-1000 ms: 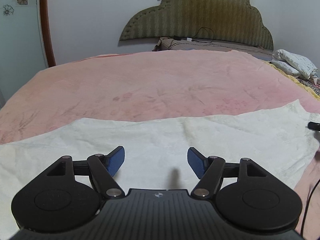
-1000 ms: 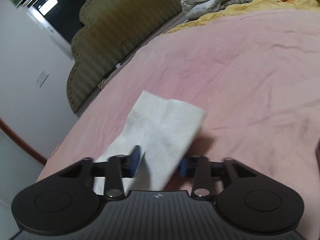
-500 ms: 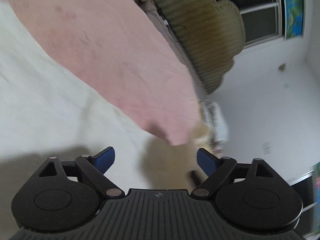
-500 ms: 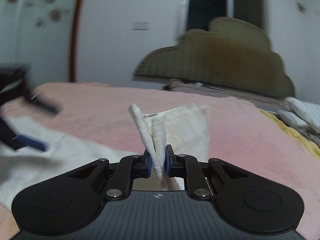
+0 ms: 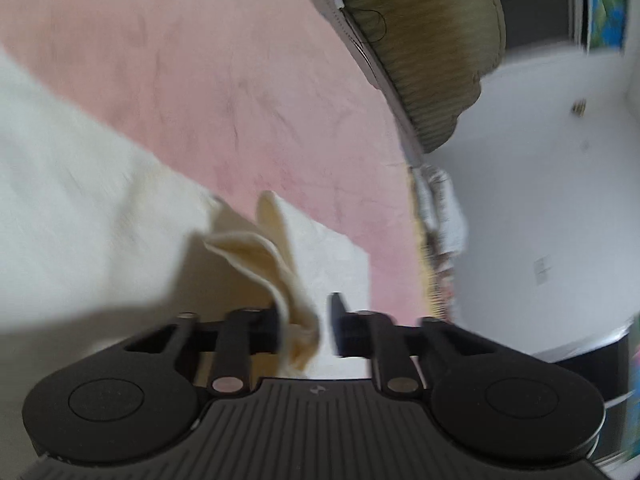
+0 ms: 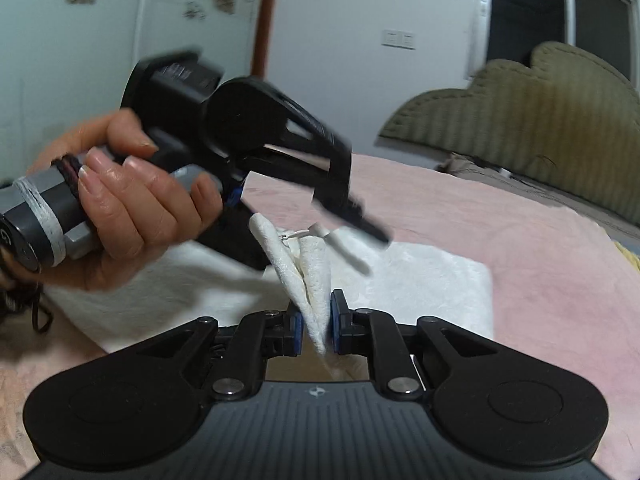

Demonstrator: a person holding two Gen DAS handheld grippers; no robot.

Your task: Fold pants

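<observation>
Cream-white pants (image 5: 80, 216) lie on a pink bedspread (image 5: 208, 80). My left gripper (image 5: 306, 326) is tilted; its jaws stand close around a bunched hem of the pants (image 5: 280, 264), with a small gap on the right side. My right gripper (image 6: 314, 324) is shut on a pinched fold of the pants (image 6: 308, 272) and holds it up off the bed. The right wrist view shows the pants (image 6: 420, 280) spread behind, and the left gripper (image 6: 256, 148), held in a hand, close above the same fold.
An olive padded headboard (image 6: 540, 128) stands at the far end of the bed (image 6: 520, 240). Bedding is piled at the bed's far corner (image 5: 444, 216). White walls surround the bed.
The left gripper has swung over, tilted, and narrowed its jaws around a hem of the pants. The right gripper closed on a fold and lifted it; both grippers now meet.
</observation>
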